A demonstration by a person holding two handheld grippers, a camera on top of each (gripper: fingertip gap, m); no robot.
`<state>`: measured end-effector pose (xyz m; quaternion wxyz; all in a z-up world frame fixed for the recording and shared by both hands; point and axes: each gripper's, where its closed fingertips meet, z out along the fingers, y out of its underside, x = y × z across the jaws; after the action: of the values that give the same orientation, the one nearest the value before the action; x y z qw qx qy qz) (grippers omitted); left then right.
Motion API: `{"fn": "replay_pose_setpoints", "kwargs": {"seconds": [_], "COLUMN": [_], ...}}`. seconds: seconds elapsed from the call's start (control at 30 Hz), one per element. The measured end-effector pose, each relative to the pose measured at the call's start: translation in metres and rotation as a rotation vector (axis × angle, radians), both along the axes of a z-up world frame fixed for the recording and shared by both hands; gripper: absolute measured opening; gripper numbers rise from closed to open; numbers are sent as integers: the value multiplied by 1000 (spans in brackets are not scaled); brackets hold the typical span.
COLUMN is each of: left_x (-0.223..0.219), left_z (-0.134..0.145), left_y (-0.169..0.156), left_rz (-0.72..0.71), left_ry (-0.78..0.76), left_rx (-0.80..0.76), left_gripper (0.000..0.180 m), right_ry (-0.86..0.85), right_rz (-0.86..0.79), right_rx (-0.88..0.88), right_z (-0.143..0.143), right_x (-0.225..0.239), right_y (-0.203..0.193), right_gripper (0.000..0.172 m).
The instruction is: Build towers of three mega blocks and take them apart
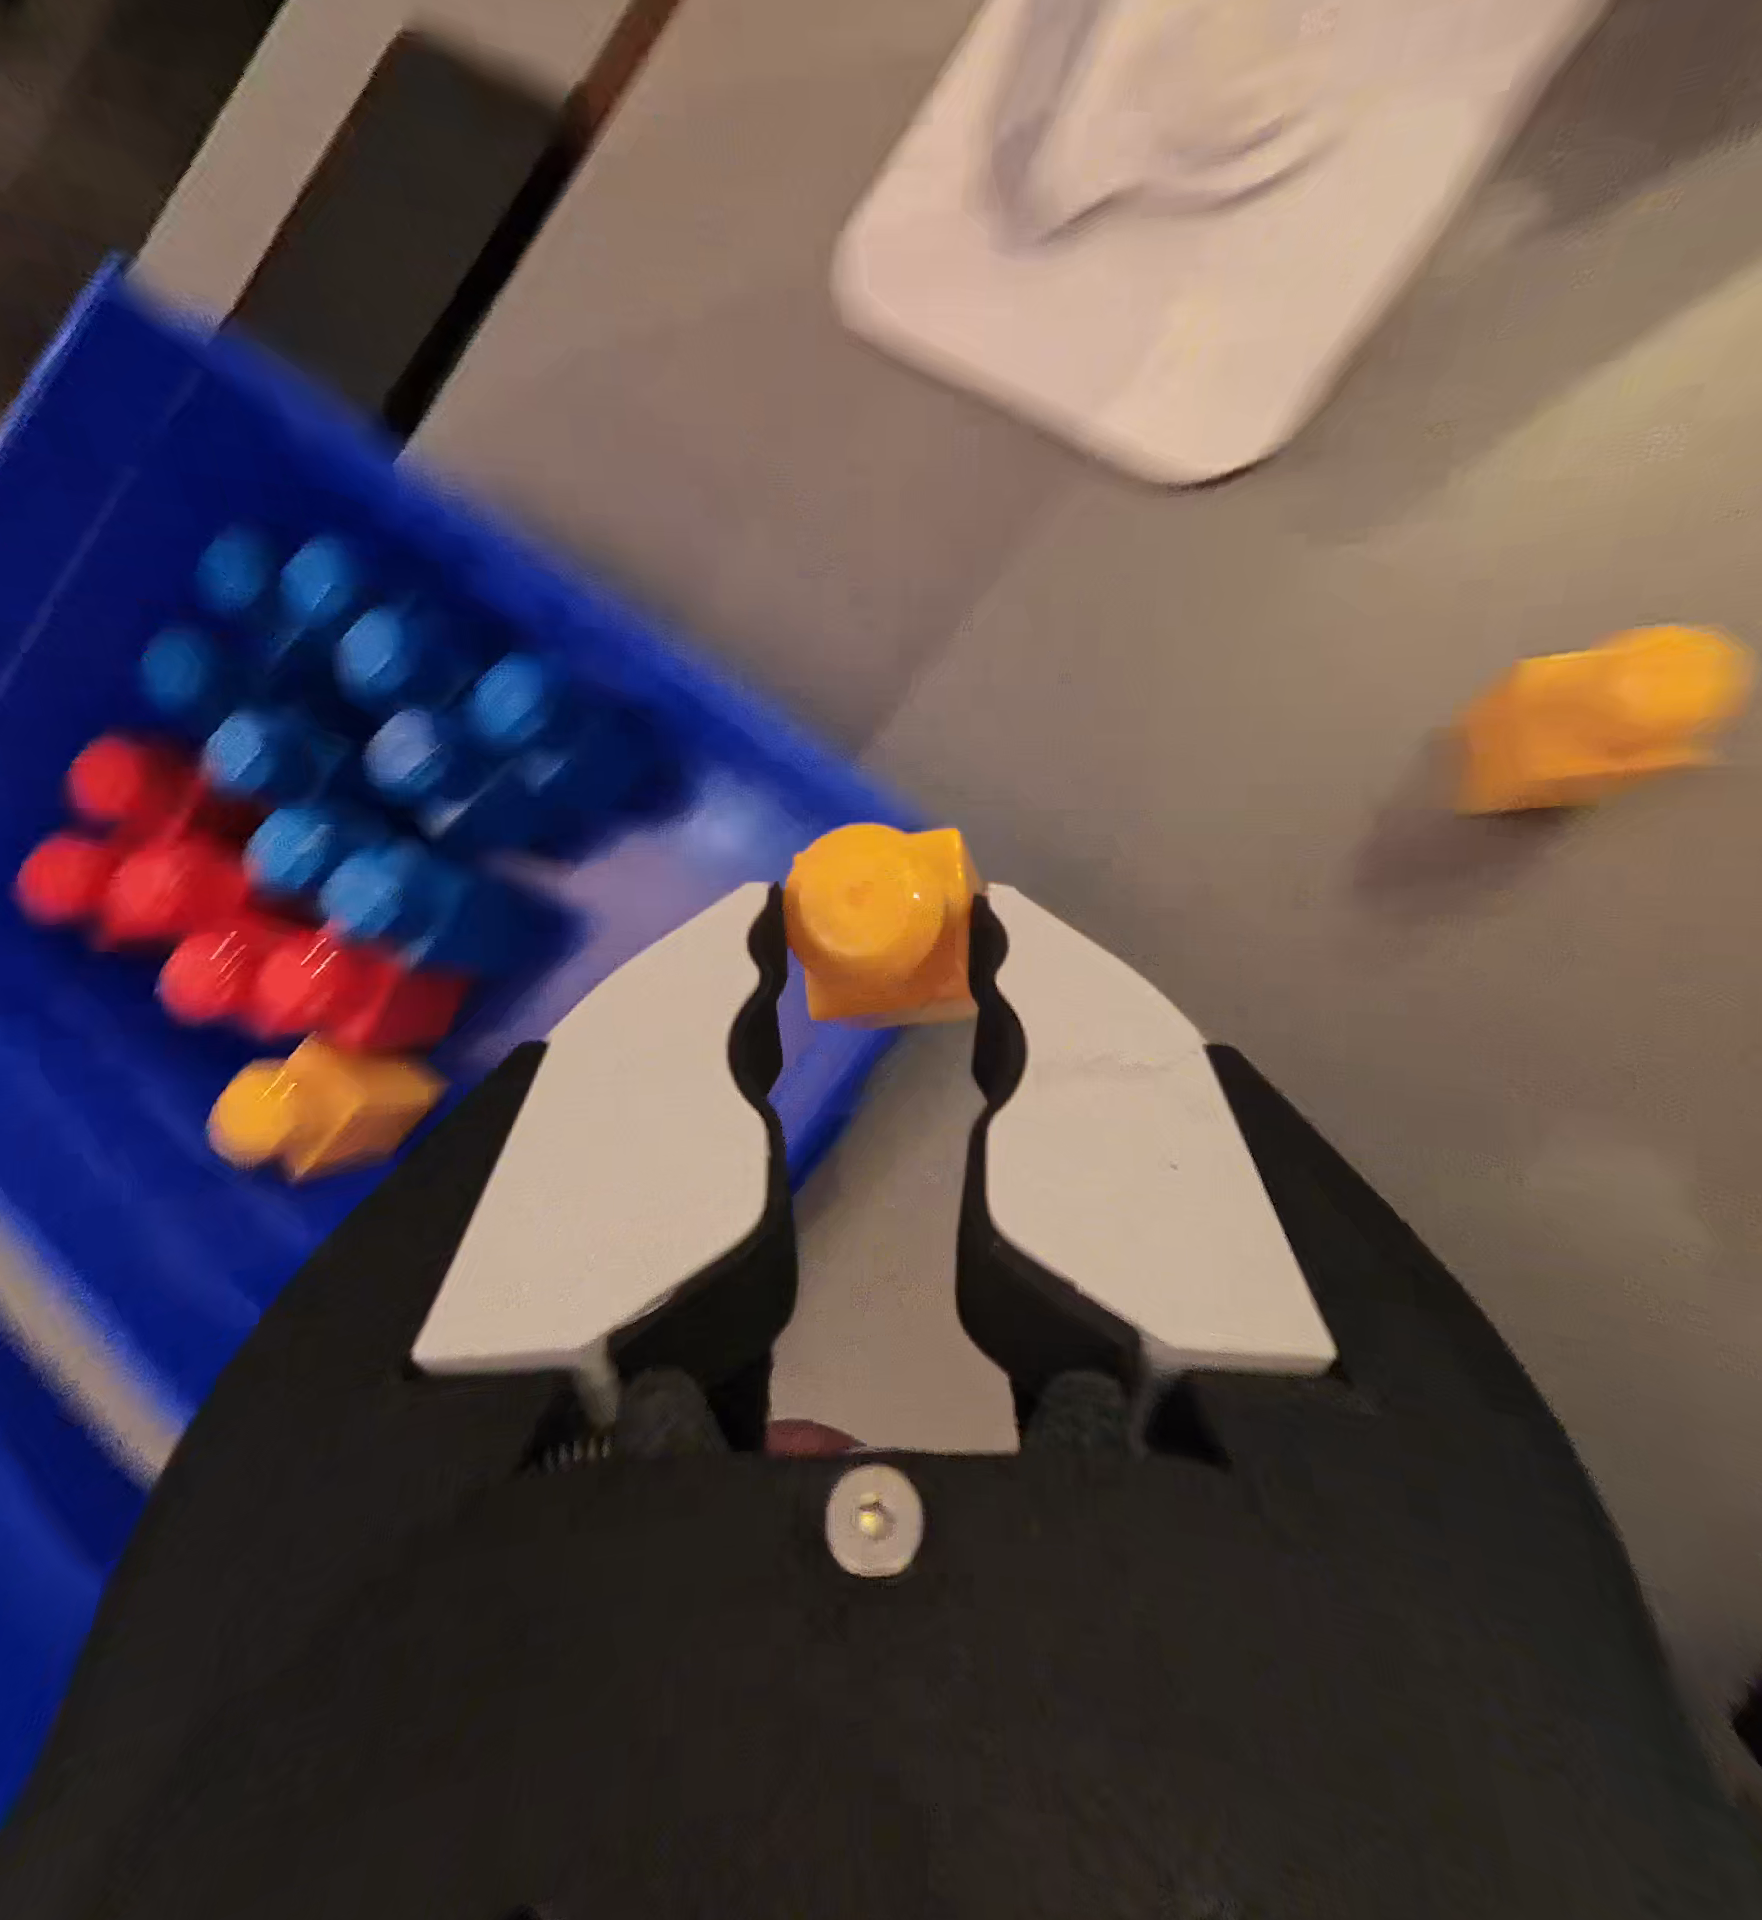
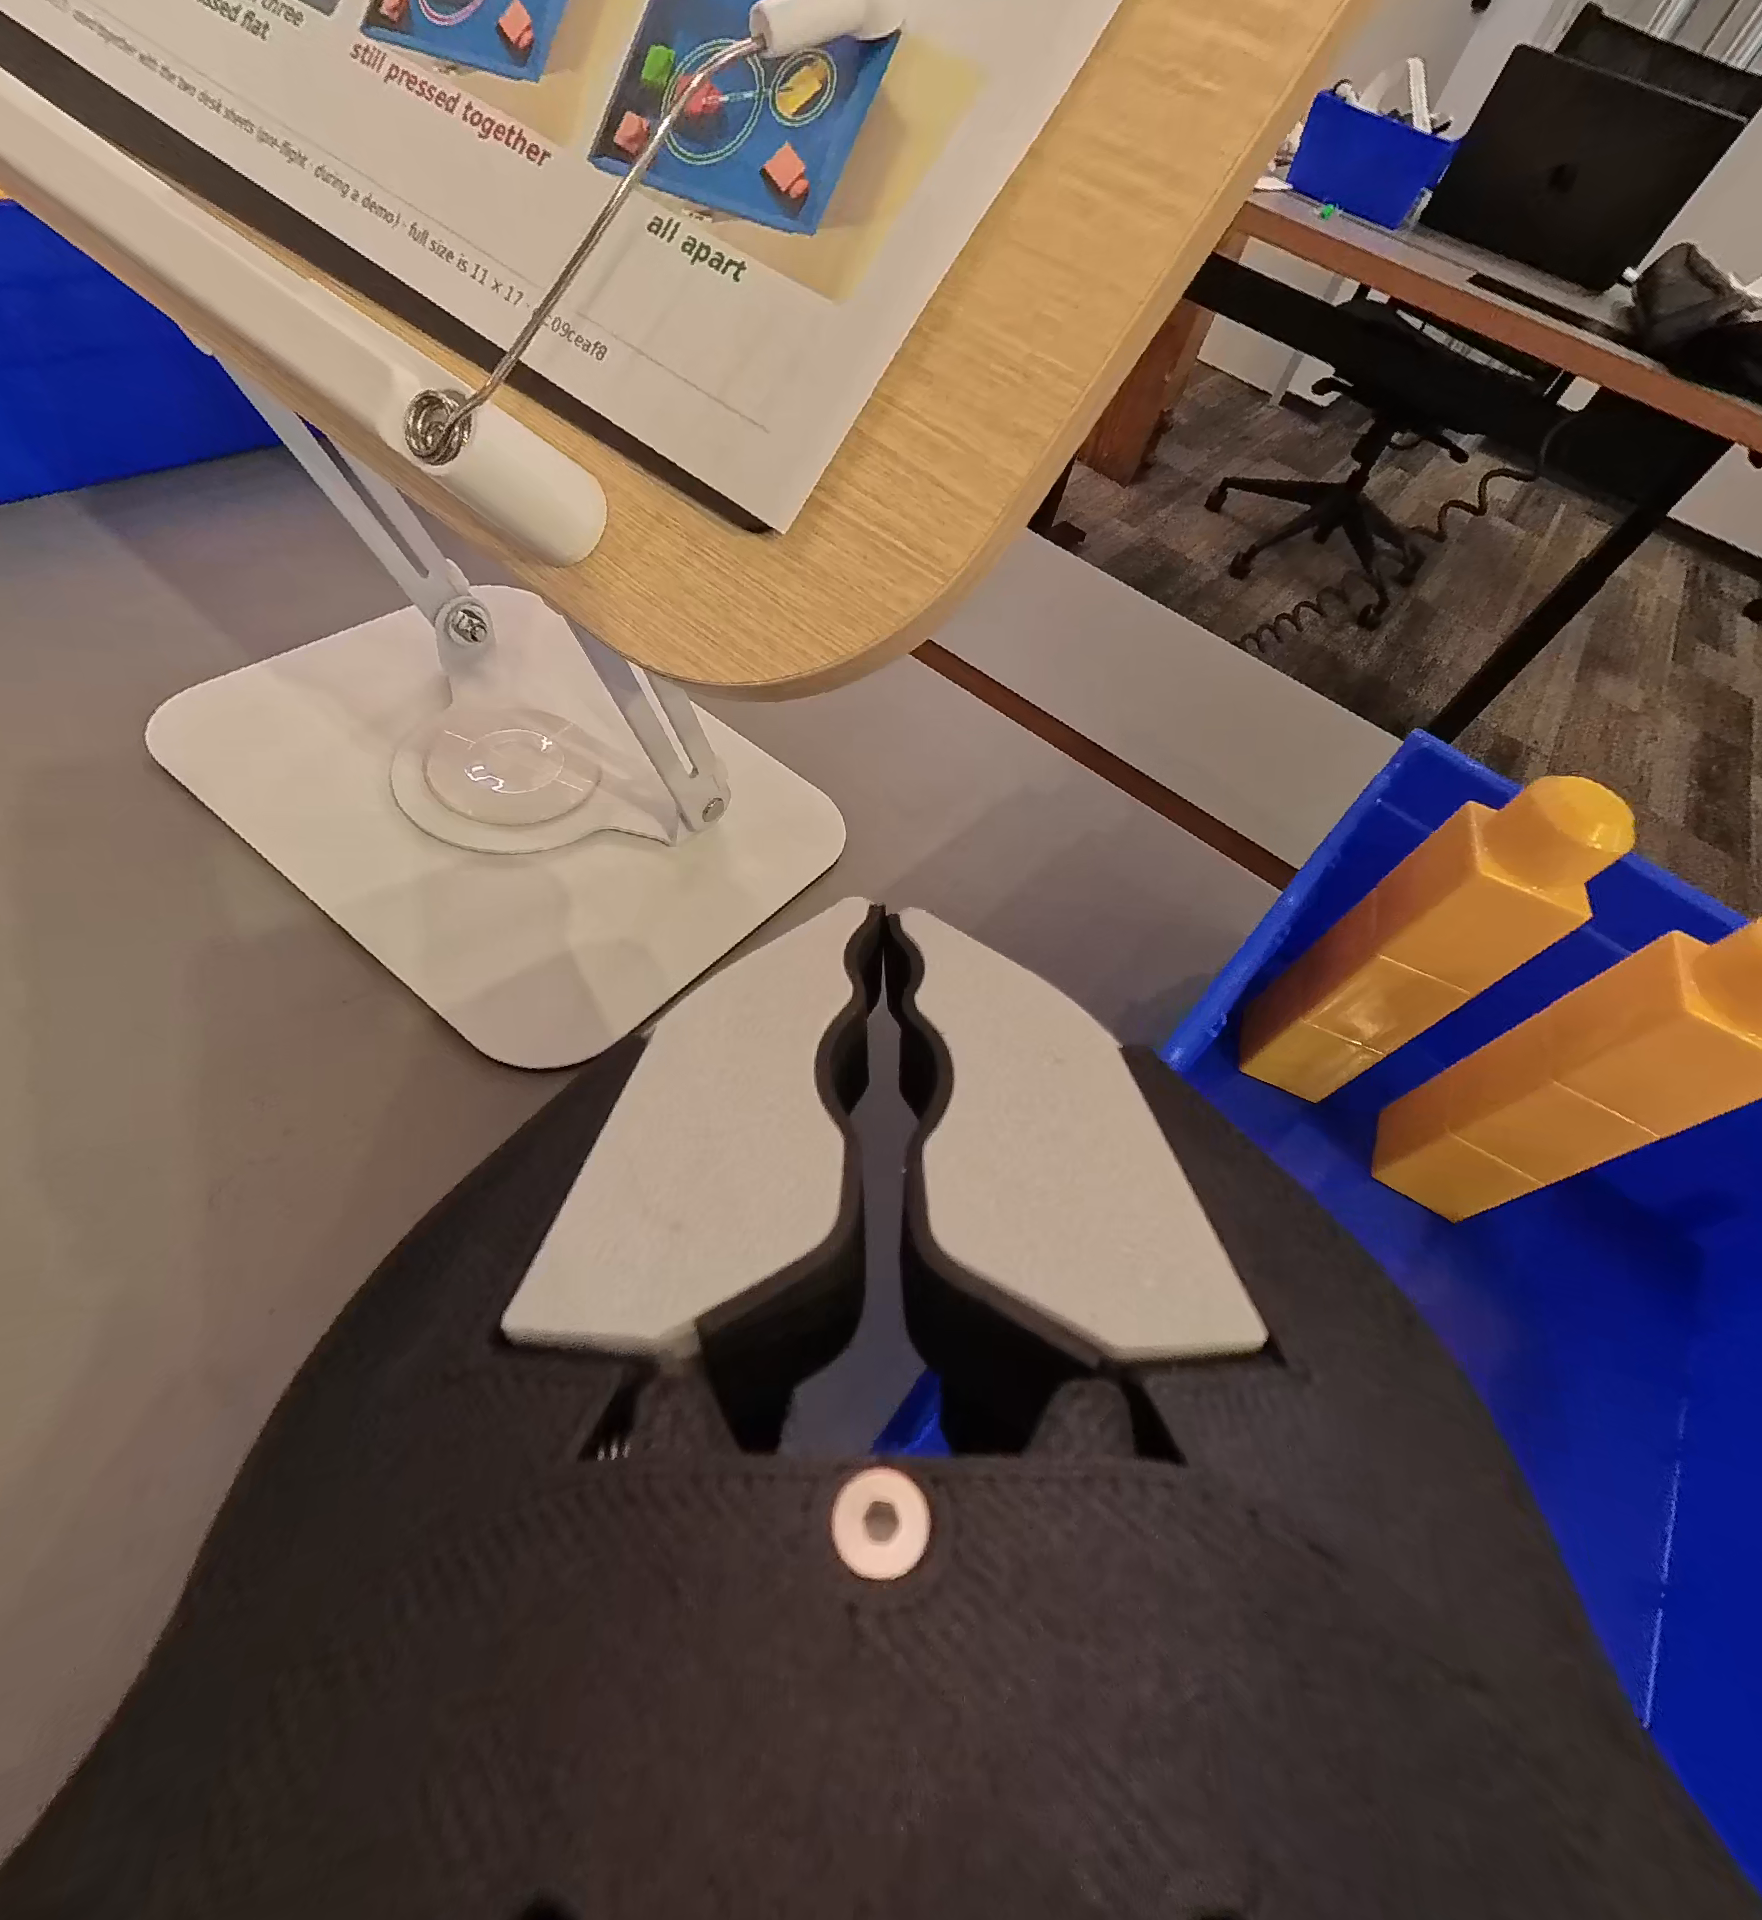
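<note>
I have a single yellow block [image 1: 882, 930] clamped in my left tongs [image 1: 877, 940], a black pad pressed to each of its sides, stud facing back toward the camera. It hangs just past the rim of the blue bin [image 1: 46, 540] at my left, above the grey bench [image 1: 1220, 1091]. My right tongs [image 2: 882, 925] are closed on nothing, tips meeting, and hang idle above the bench.

By my reading the work is well along for yellow: two yellow towers [image 2: 1428, 935], each three blocks tall, stand in a second blue bin [image 2: 1303, 935] at my right. A third seems to be in hand, since one loose yellow block [image 1: 1604, 717] lies alone on the bench and I carry another. Still loose in the left bin are blue blocks [image 1: 378, 686], red blocks [image 1: 233, 914] and one more yellow one [image 1: 326, 1112], so those stacks, and all the taking apart, look to be left.

The left wrist view alone gives me the held block, the supply bin and the block on the bench, though much is smeared with blur. The right wrist view alone gives me the finished towers, the wooden board [image 2: 1012, 416] with its printed sheet on a white stand [image 2: 503, 935], and the office beyond
</note>
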<state>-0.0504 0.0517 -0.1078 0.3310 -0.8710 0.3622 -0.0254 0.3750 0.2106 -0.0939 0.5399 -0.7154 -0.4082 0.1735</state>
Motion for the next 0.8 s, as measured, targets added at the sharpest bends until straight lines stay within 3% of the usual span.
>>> {"fn": "replay_pose_setpoints", "kwargs": {"seconds": [0.07,0.2,0.5,0.63,0.67,0.8], "left_x": [41,82,111,117,116,85], "left_z": [2,-24,-83,-84,-81,-53], "left_y": [-22,-46,-57,-61,-61,-56], "left_rz": [-141,-244,-285,-310,-299,-236], "left_ry": [-41,7,29,-28,-41,-50], "left_rx": [-12,-61,-122,-132,-133,-82], "left_gripper": [33,32,33,33,40,50], "right_ry": [-2,-3,2,0,0,6], "right_rz": [4,2,3,7,7,6], "right_rx": [-4,-3,-2,-4,-3,-1], "right_z": [-1,-2,-1,-1,-1,1], "right_x": [-2,-1,0,-1,-1,1], "right_y": [0,-1,-1,-1,-1,-1], "right_gripper": [0,0,0,0,0,0]}}
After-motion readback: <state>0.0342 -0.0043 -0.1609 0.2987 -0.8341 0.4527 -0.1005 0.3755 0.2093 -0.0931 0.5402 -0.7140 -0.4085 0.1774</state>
